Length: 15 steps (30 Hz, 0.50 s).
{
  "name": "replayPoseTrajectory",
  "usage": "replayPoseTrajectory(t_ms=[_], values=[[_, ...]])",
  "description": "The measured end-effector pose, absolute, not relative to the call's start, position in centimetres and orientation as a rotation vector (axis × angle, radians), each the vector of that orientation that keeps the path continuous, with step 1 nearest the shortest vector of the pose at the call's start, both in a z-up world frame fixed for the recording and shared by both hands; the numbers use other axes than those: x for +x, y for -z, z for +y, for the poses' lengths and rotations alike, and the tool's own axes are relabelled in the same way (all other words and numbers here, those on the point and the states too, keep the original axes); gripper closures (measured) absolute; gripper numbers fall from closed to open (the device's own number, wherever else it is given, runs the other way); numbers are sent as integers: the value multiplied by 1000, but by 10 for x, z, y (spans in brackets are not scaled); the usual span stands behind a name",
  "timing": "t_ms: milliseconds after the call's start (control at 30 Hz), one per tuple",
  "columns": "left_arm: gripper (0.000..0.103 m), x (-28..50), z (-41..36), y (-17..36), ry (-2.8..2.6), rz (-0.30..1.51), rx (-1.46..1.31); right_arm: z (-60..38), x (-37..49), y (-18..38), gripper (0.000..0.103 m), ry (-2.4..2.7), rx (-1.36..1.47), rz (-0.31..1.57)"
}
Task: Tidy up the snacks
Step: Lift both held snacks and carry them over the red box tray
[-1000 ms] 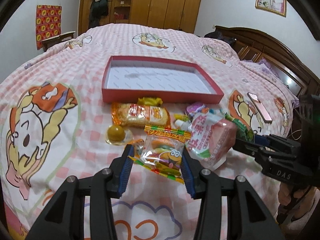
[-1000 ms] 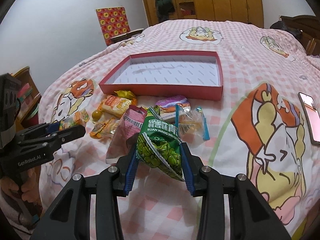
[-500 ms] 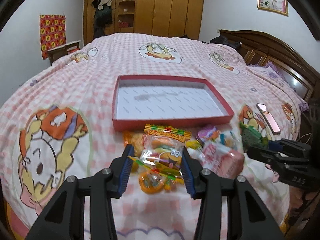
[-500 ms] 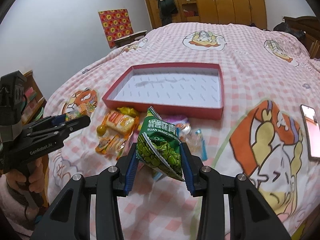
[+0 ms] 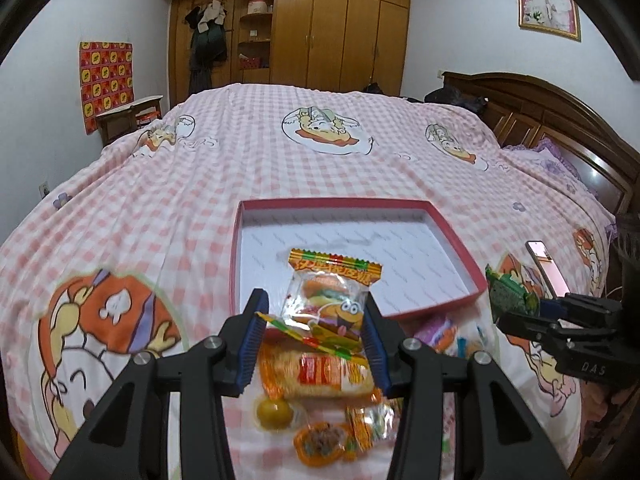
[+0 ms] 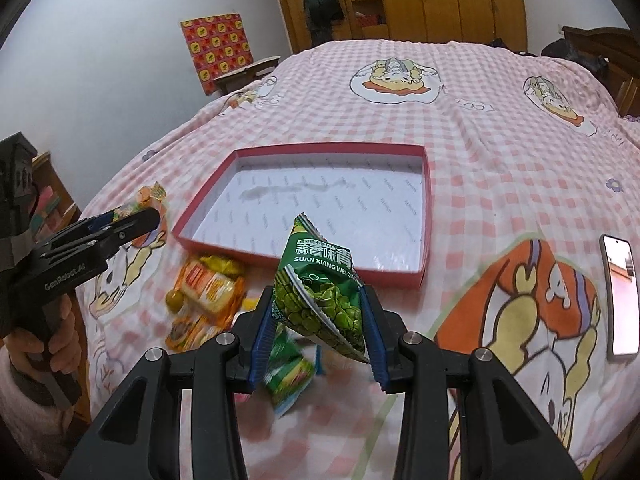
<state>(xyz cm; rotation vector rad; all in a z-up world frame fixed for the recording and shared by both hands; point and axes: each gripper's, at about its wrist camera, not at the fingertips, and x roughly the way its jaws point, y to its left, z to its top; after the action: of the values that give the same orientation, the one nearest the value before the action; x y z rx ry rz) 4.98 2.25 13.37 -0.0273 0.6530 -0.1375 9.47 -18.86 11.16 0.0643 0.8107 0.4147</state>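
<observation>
My left gripper (image 5: 313, 322) is shut on a clear burger-gummy packet (image 5: 327, 304), held in the air over the near edge of the red tray (image 5: 235, 240). My right gripper (image 6: 318, 312) is shut on a green pea packet (image 6: 323, 294), lifted just short of the same red tray (image 6: 427, 216), whose white inside holds nothing. Below, loose snacks lie on the bed: an orange cracker pack (image 5: 324, 374), a round yellow sweet (image 5: 274, 412), an orange jelly cup (image 5: 320, 438), and another green packet (image 6: 288, 372). Each gripper shows in the other's view: the right gripper (image 5: 536, 308), the left gripper (image 6: 132, 218).
A phone (image 6: 620, 296) lies on the pink checked bedspread right of the tray. A wooden headboard (image 5: 560, 120) runs along the right, a wardrobe (image 5: 320, 28) stands at the far end. A person's hand (image 6: 36, 344) holds the left gripper's handle.
Both grippers have risen and moved forward with their packets, from down among the snack pile up to the tray's near edge.
</observation>
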Motion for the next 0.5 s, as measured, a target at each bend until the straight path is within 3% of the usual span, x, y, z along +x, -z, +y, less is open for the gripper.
replayPoseTrajectory(t_ms=[500], values=[[55,119,27,-119,129,718,-40,-181,160,-110,62,-386,75,849]])
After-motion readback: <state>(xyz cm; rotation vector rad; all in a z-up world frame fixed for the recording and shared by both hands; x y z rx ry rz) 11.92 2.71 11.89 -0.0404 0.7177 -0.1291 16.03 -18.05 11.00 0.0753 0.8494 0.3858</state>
